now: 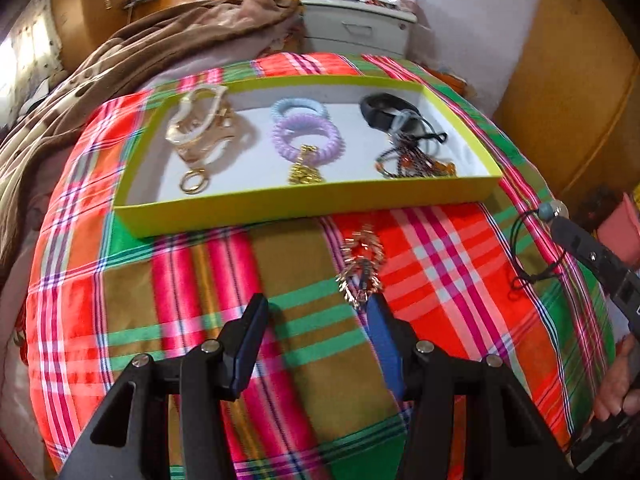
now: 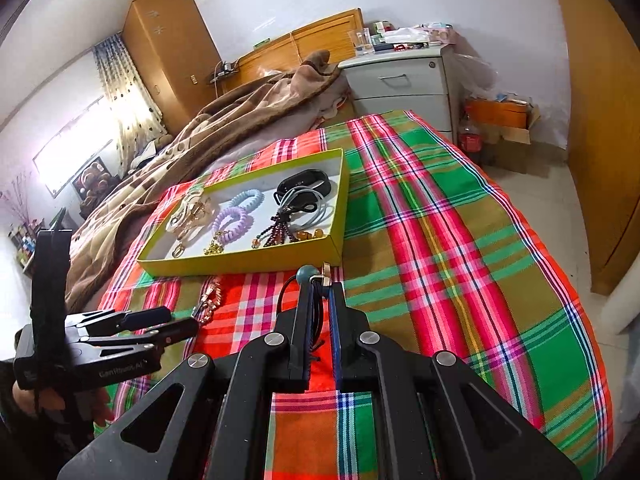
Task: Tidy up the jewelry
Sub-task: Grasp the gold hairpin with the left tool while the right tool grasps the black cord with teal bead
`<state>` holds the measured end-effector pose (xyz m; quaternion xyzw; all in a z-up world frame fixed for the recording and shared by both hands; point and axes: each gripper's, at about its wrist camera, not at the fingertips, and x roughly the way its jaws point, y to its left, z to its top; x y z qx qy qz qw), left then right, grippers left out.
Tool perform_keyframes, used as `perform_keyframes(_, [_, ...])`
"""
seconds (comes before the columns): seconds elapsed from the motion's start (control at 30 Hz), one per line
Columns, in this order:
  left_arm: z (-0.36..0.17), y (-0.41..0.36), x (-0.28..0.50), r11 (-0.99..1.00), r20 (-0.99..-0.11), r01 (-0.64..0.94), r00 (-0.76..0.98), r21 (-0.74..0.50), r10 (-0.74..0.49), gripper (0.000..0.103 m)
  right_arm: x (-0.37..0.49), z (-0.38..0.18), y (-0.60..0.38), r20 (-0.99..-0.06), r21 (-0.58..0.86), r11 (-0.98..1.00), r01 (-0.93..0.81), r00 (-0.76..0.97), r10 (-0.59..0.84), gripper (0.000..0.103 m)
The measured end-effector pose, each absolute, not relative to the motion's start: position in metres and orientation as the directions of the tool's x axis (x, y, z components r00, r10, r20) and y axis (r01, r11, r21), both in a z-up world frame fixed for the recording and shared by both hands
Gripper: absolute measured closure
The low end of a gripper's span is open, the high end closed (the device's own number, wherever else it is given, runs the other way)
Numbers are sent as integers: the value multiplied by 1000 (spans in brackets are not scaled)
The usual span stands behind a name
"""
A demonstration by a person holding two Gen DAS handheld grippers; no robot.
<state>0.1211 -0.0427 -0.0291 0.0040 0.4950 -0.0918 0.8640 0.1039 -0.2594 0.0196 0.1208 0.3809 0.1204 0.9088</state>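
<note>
**Risk assessment: cord necklace in transit, gold piece still on the bed**

We hold the black cord necklace in the right gripper, whose jaws are clamped narrowly on the cord just below its teal bead. The cord's loop hangs free beneath the fingers, above the plaid blanket, close to the near wall of the yellow-green box.

Hazard 1: the grip bears on thin cord only. We judge that a quick swing toward the box can pull the cord through the pads and drop the necklace short of the wall.

Hazard 2: the dangling loop can catch on the box's near rim, dragging or tipping the light box on the soft bedding.

Hazard 3: the right end of the box already holds a black band, grey loops and beaded strands. We expect a careless release there to tangle the cord with them.

The left gripper stands wide open and empty, low over the blanket, its right fingertip just beside the spiky gold necklace that lies on the cloth outside the box. We judge that closing from this offset can catch only the fringe, or pinch blanket cloth with it. The spiral bands and gold pieces already lie in the box.
</note>
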Motion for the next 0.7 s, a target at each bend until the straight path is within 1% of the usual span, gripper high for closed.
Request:
perform_keyframes(0.1, [-29,-42,122,979,-848,159,494,-130,-193,50,106,20,-257,-663,312,941,-133,679,316,95])
perform_keyframes(0.23, [-29,-51,128,974,-844,184,494,-133,-208,50,107,18,-256,-666,311,941,-134,675,316,95])
perform_keyframes(0.3, [-29,-57,133,973,-847,205,493,-109,-199,50,107,17,-256,-668,313,941,-130,675,315,95])
perform_keyframes(0.43, [-31,-72,140,971,-857,241,501,-1,-125,50,107,17,-256,-666,311,941,-134,676,317,96])
perform_keyframes(0.67, [-32,-73,142,965,-852,263,504,-1,-139,50,109,14,-253,-670,310,941,-135,671,316,96])
perform_keyframes(0.7, [-32,-72,141,964,-853,265,503,-2,-140,51,109,14,-253,-670,311,941,-135,671,317,96])
